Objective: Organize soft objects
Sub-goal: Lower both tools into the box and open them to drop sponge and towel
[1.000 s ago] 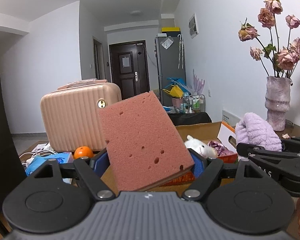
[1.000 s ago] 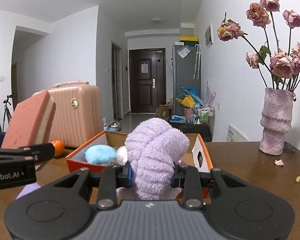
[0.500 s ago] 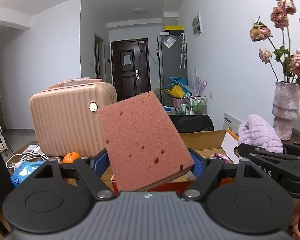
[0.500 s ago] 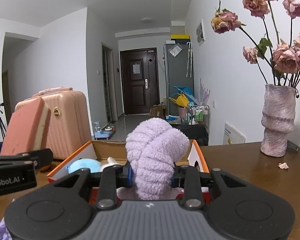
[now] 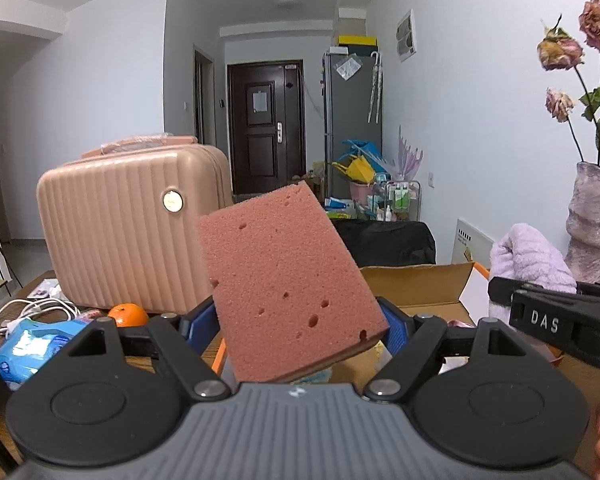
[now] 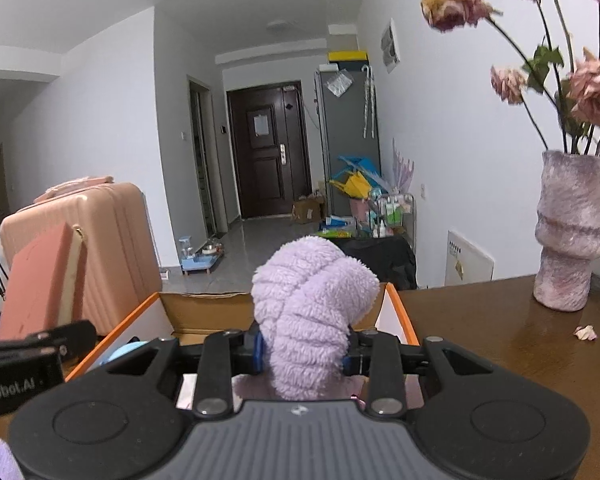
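Domestic hallway setting: dark door at the far end, pink suitcase [image 5: 132, 232] and an orange [image 5: 128, 314] on the left of a brown wooden table [image 6: 512, 344], a vase of dried roses [image 6: 572, 232] to the right. An open cardboard box [image 6: 392, 312] with orange edges sits on the table directly ahead of both tools.

Left gripper [image 5: 296, 320]: jaws wide apart but clamped on a pink sponge [image 5: 284, 276], held upright and tilted, above the near edge of the box. Right gripper [image 6: 300, 354]: jaws drawn close together, pinching a lilac fleece item [image 6: 308, 312], which stands up above the pads, over the box's near side. A pale blue soft toy [image 6: 120, 350] already lies inside the box.

Assessment: step in hand appears to be carrying both soft items to the box for deposit.

Recommendations:
- Bring each gripper fully over the box opening before letting go; the sponge's lower corner looks close to the near wall and could catch.
- Lower before release, as foam may bounce out.
- Keep the two grippers apart; they are close side by side.
- Stay clear of the vase.
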A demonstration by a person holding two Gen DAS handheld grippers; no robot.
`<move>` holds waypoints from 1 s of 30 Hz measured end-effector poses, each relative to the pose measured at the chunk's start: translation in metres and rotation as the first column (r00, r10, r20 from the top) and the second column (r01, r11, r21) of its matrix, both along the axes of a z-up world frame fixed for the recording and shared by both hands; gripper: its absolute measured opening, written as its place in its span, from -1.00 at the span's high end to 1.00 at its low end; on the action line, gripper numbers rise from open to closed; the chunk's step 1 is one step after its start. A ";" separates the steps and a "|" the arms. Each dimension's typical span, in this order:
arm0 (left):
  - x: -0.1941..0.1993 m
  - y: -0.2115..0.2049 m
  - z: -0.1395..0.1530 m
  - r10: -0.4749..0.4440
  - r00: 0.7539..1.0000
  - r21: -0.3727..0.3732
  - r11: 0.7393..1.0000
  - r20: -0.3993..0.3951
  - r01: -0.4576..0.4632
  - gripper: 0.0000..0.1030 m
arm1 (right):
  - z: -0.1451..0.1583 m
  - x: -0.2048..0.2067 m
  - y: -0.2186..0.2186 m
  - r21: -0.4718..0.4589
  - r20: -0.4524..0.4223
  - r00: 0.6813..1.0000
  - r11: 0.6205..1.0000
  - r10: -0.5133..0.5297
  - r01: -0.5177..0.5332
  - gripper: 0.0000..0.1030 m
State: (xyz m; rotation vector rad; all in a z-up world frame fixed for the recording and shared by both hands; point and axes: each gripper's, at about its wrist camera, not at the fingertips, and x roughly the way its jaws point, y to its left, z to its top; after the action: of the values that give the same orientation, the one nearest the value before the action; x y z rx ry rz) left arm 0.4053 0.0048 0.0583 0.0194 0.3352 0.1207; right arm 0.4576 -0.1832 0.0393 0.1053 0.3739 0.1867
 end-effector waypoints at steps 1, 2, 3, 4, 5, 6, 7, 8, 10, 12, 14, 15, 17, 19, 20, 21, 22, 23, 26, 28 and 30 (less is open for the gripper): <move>0.004 0.000 -0.001 -0.001 1.000 -0.002 1.000 -0.007 0.001 -0.58 | 0.000 0.005 0.000 0.003 -0.007 1.000 1.000 0.000 0.000 0.38; 0.007 0.001 -0.003 -0.002 1.000 -0.004 1.000 -0.014 0.002 -0.58 | 0.000 0.009 0.000 0.001 -0.010 1.000 1.000 -0.001 0.001 0.38; 0.010 0.001 -0.005 -0.003 1.000 -0.005 1.000 -0.021 0.003 -0.58 | 0.000 0.013 0.001 -0.002 -0.014 1.000 1.000 -0.003 0.003 0.37; 0.014 0.001 -0.006 -0.004 1.000 -0.004 1.000 -0.027 0.004 -0.58 | -0.001 0.015 0.002 -0.005 -0.018 1.000 1.000 -0.002 0.002 0.36; 0.017 0.000 -0.008 -0.003 0.999 -0.002 1.000 -0.032 0.003 -0.58 | -0.001 0.018 0.003 -0.007 -0.023 1.000 1.000 0.002 -0.002 0.36; 0.020 0.000 -0.009 -0.002 0.999 0.000 1.000 -0.035 0.002 -0.58 | -0.001 0.020 0.004 -0.009 -0.026 1.000 1.000 0.004 -0.004 0.35; 0.024 0.000 -0.010 -0.001 0.999 0.000 1.000 -0.039 0.001 -0.58 | -0.002 0.023 0.005 -0.011 -0.029 1.000 1.000 0.002 -0.003 0.34; 0.027 0.000 -0.011 -0.001 0.999 -0.001 1.000 -0.043 0.001 -0.58 | -0.002 0.026 0.006 -0.013 -0.031 1.000 1.000 0.001 -0.001 0.34; 0.034 0.001 -0.012 -0.001 0.999 -0.005 1.000 -0.052 0.001 -0.58 | -0.004 0.032 0.009 -0.015 -0.041 0.999 1.000 0.000 0.000 0.33; 0.039 0.000 -0.014 -0.006 0.997 -0.004 1.000 -0.073 0.005 -0.58 | -0.005 0.037 0.010 -0.017 -0.047 0.999 1.000 0.000 -0.001 0.31; 0.047 0.000 -0.015 -0.005 0.997 -0.005 1.000 -0.082 0.005 -0.58 | -0.007 0.042 0.011 -0.021 -0.053 0.999 1.000 -0.001 0.000 0.31; 0.049 0.000 -0.016 -0.006 0.996 -0.005 1.000 -0.086 0.005 -0.58 | -0.008 0.044 0.011 -0.023 -0.056 0.998 1.000 -0.003 0.001 0.30; 0.055 -0.001 -0.019 -0.005 0.995 -0.004 1.000 -0.096 0.005 -0.58 | -0.009 0.049 0.012 -0.028 -0.063 0.998 1.000 -0.008 0.006 0.27; 0.061 -0.001 -0.021 -0.002 0.994 -0.003 1.000 -0.106 0.002 -0.58 | -0.011 0.053 0.012 -0.027 -0.071 0.997 1.000 -0.011 0.009 0.15; 0.064 0.000 -0.022 0.000 0.994 -0.006 1.000 -0.112 0.000 -0.58 | -0.012 0.055 0.013 -0.024 -0.073 0.997 1.000 -0.010 0.008 0.11; 0.068 0.001 -0.023 0.002 0.993 -0.009 1.000 -0.119 -0.003 -0.59 | -0.012 0.056 0.012 -0.023 -0.075 0.997 1.000 -0.010 0.009 0.07; 0.071 0.002 -0.025 0.003 0.992 -0.012 1.000 -0.126 -0.005 -0.59 | -0.013 0.057 0.012 -0.025 -0.073 0.997 1.000 -0.012 0.010 0.08; 0.075 0.003 -0.026 0.004 0.991 -0.015 1.000 -0.132 -0.006 -0.59 | -0.013 0.058 0.011 -0.026 -0.075 0.997 1.000 -0.014 0.012 0.07; 0.084 0.006 -0.030 0.008 0.988 -0.019 1.000 -0.152 -0.011 -0.62 | -0.014 0.059 0.009 -0.026 -0.078 0.997 1.000 -0.020 0.018 -0.14; 0.086 0.009 -0.032 0.013 0.986 -0.023 1.000 -0.165 -0.016 -0.66 | -0.014 0.058 0.008 -0.026 -0.072 0.997 0.999 -0.030 0.028 -0.45; 0.087 0.013 -0.033 0.014 0.985 -0.034 0.999 -0.173 -0.020 -0.71 | -0.014 0.058 0.007 -0.026 -0.064 0.997 0.999 -0.033 0.032 -0.62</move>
State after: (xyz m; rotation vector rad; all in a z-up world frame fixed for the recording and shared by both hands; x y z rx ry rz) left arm 0.4928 0.0173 0.0250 -0.0081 0.5109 0.1306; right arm 0.5159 -0.1760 0.0255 0.0925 0.4382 0.1465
